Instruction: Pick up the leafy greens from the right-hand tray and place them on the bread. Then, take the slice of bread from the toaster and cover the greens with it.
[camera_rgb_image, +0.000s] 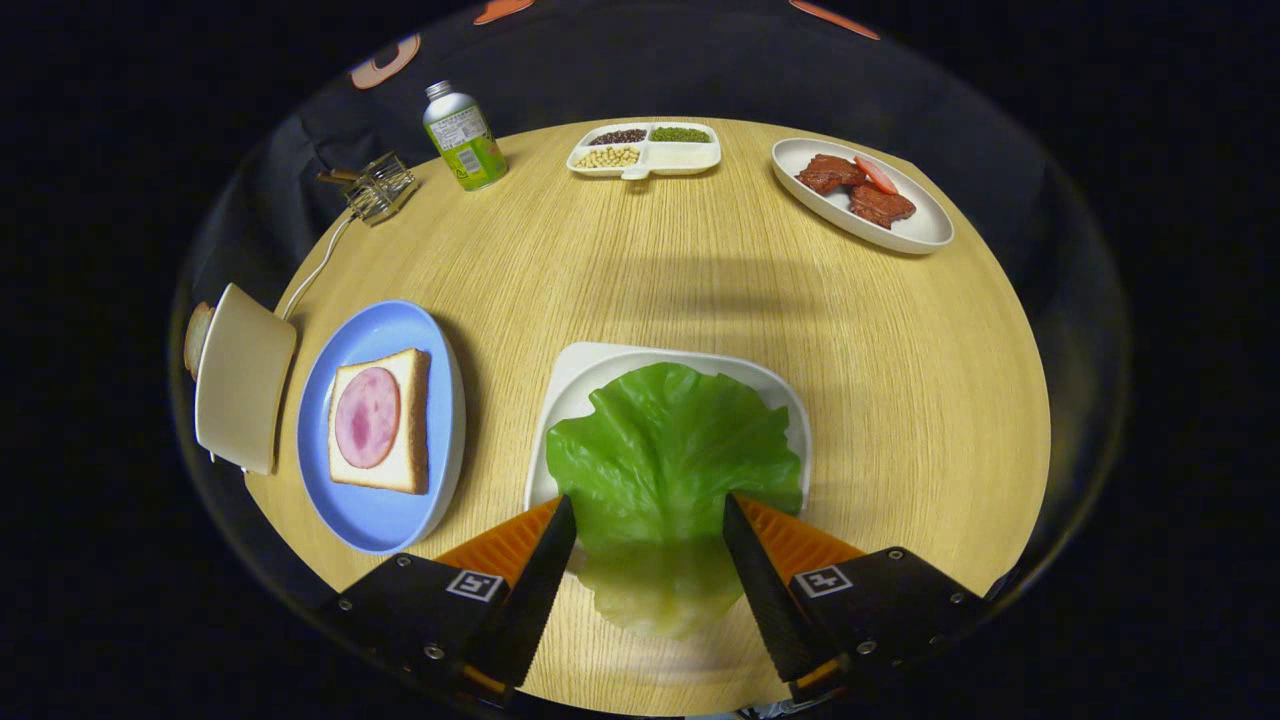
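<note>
Tongs (648, 520) spread wide, fingers (540, 560) either side of leafy greens (670, 450), not pressing. Greens on white tray (580, 370), near edge overhanging onto counter (900, 380) between fingers. Left of tray: blue plate (390, 520) with bread (412, 420) topped by ham slice (367, 417). Further left, cream toaster (240, 375) with bread slice (195, 338) poking out behind. Far side of counter: green bottle (463, 137), glass jar (380, 186), divided dish of beans (645, 150), oval plate with meat (905, 235).
</note>
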